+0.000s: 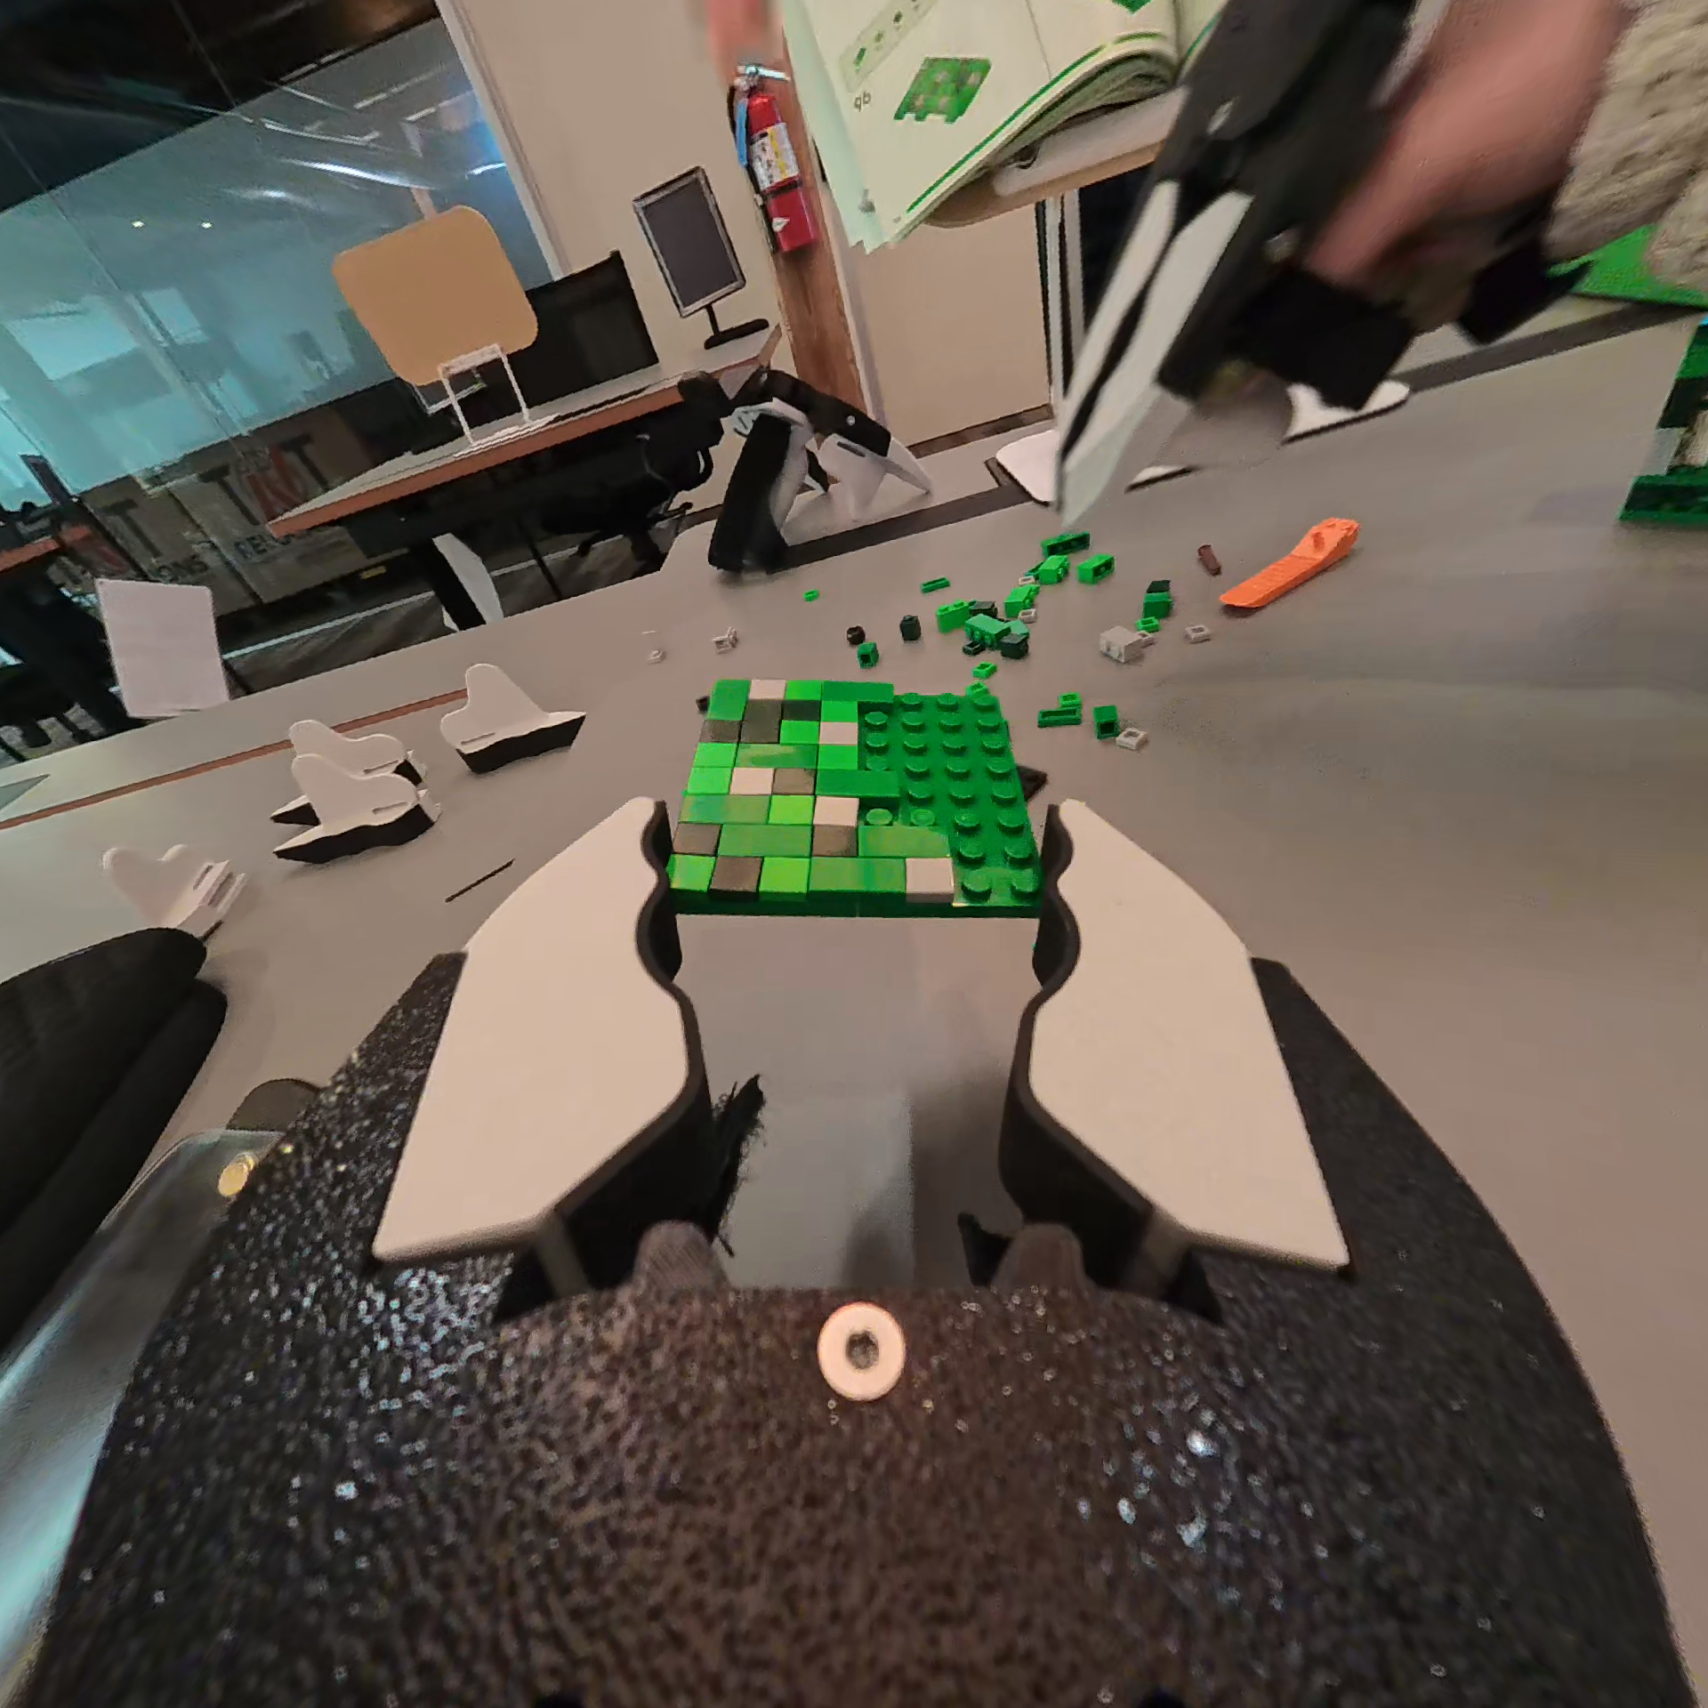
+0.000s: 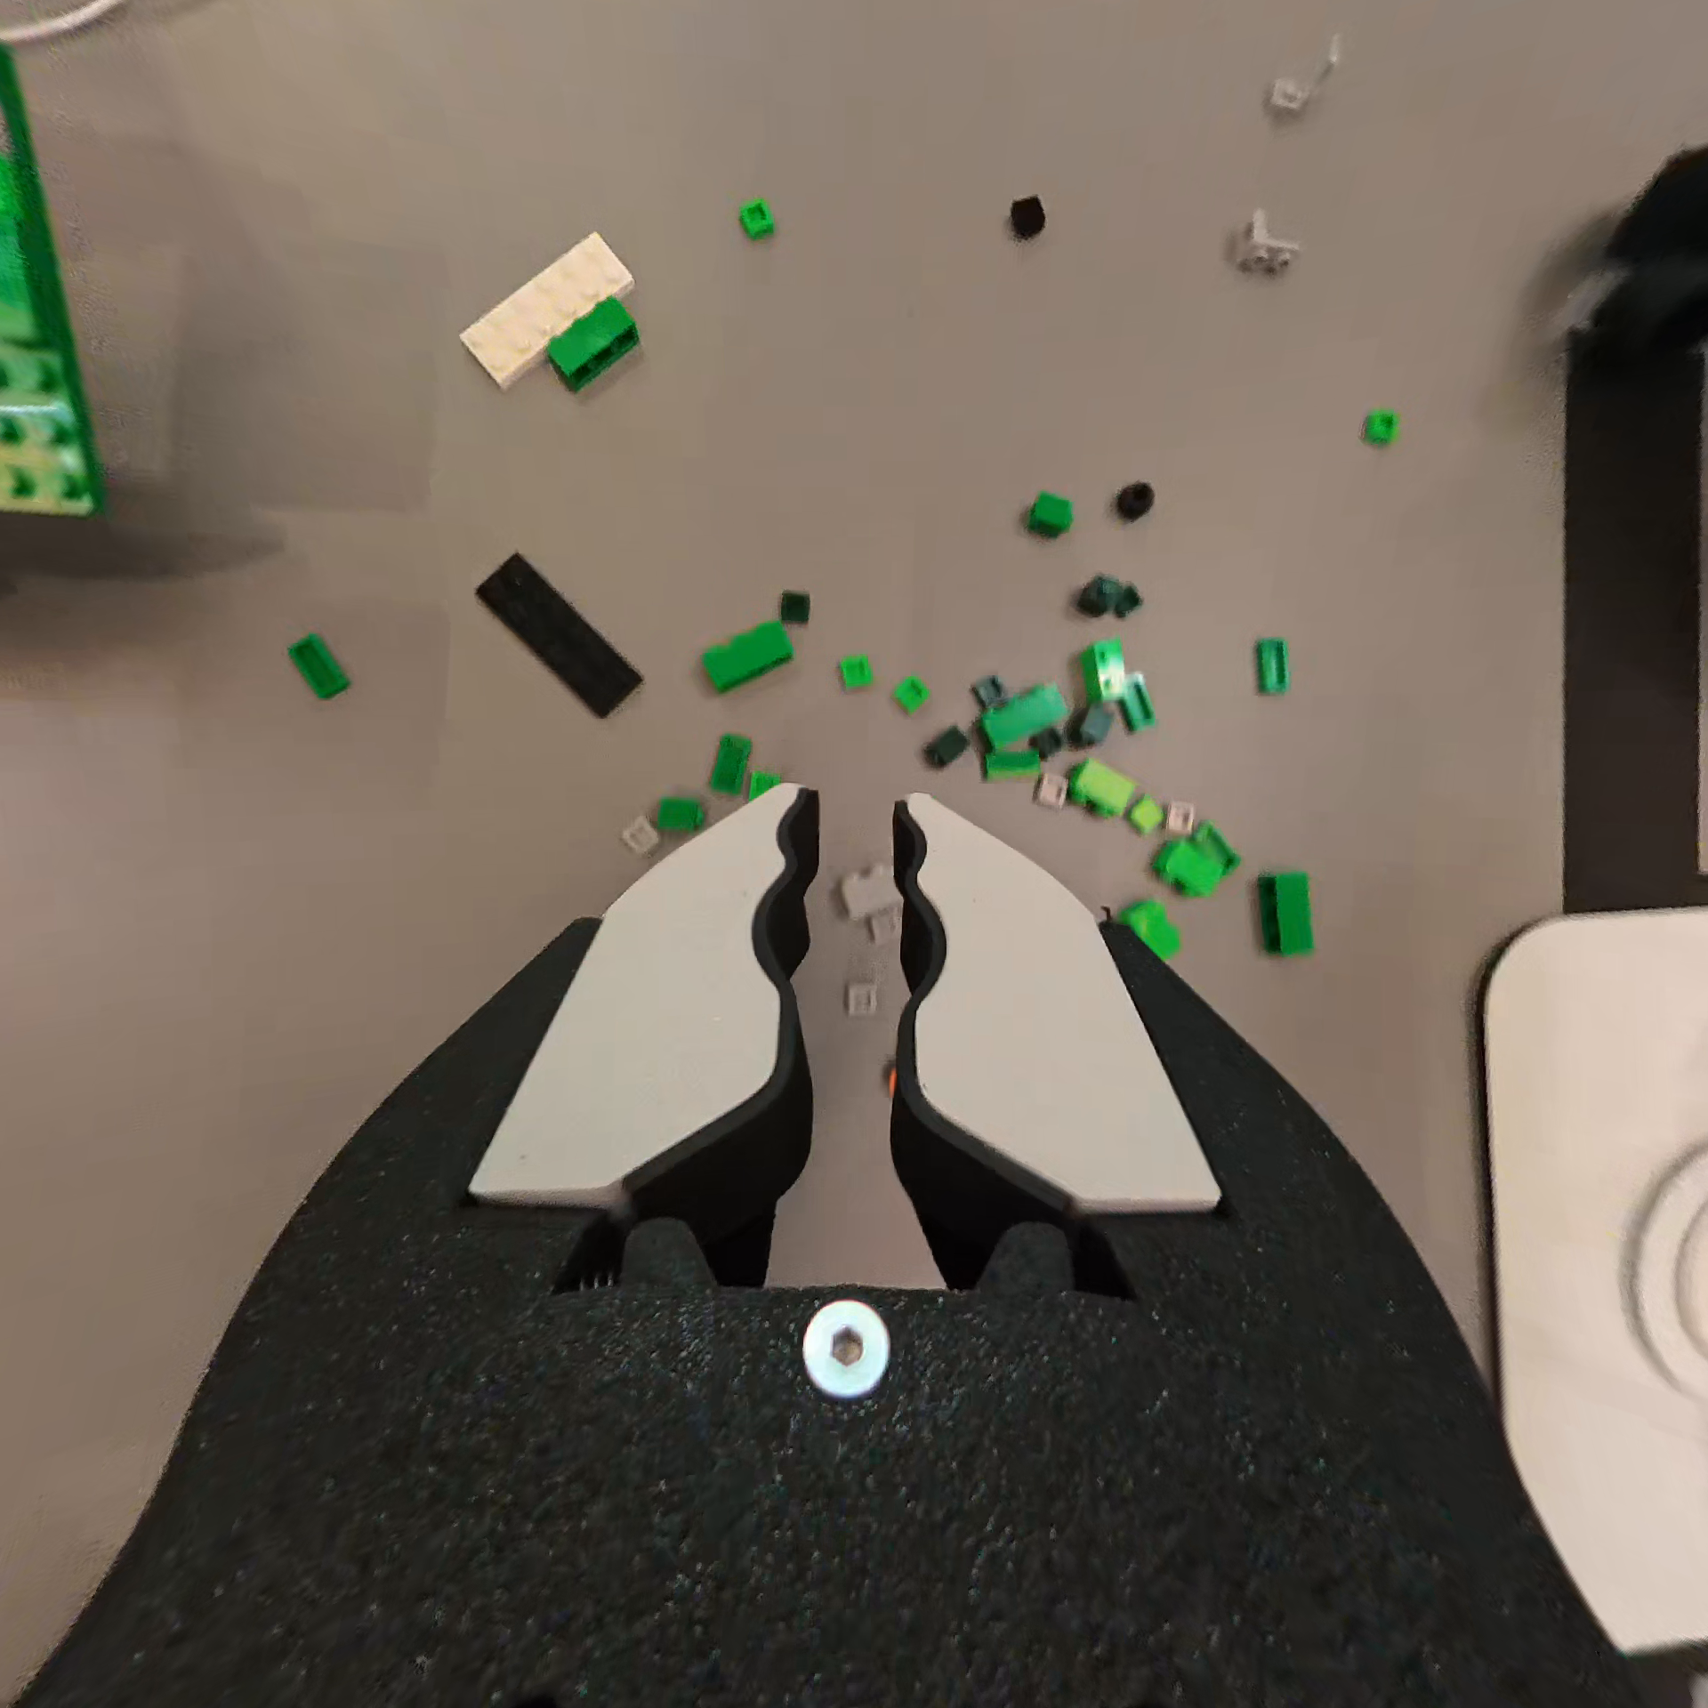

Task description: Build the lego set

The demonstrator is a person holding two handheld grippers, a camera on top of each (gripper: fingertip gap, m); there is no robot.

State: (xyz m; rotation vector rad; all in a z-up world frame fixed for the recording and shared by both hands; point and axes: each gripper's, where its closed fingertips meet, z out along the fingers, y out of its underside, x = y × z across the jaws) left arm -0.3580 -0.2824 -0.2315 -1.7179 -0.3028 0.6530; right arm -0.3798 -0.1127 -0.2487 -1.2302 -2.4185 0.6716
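A green baseplate lies on the grey table, its left half covered with green, grey, white and dark tiles and its right half bare studs. My left gripper is open and empty, low over the table, with one finger on each side of the plate's near edge. My right gripper hangs above the loose pieces with a narrow gap between its tips and nothing in it. In the left wrist view it is held in a hand, pointing down at the pile.
A white plate with a green brick and a black plate lie left of the pile. An orange separator tool, an open instruction booklet on a stand, a green build and spare gripper fingers share the table. Spacing between my two grippers at the tips: around 20 cm. To reach the green build in a straight line is about 20 cm for my right fingers, about 30 cm for my left.
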